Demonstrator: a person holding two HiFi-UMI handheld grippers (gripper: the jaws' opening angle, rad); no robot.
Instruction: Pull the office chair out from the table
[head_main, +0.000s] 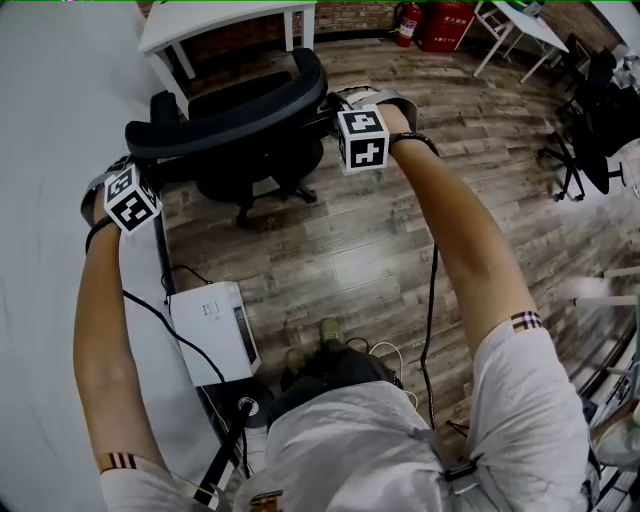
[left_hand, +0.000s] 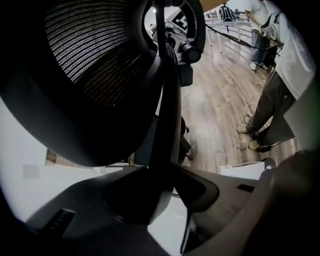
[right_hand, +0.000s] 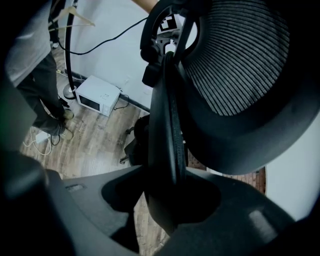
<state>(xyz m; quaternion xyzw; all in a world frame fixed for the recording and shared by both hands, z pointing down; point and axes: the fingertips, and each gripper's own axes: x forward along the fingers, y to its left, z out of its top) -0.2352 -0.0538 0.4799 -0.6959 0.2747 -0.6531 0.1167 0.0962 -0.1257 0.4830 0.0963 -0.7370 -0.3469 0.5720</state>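
White shirt (head_main: 400, 450), short sleeves with striped cuffs (head_main: 525, 320); dark trousers (head_main: 338, 372), olive shoes (head_main: 328, 330). Black-and-white marker cubes (head_main: 362, 139), black wrist straps (head_main: 415, 140), black cables (head_main: 432, 300) along both arms.

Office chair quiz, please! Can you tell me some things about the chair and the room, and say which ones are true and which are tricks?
1. The office chair is black. True.
2. The edge of the chair's back stands between the jaws of the left gripper and of the right gripper. True.
3. The floor is green carpet. False: it is wood planks.
4. The white box sits on the chair's seat. False: it lies on the floor, near the person's feet.
5. A red fire extinguisher stands by the far wall. True.
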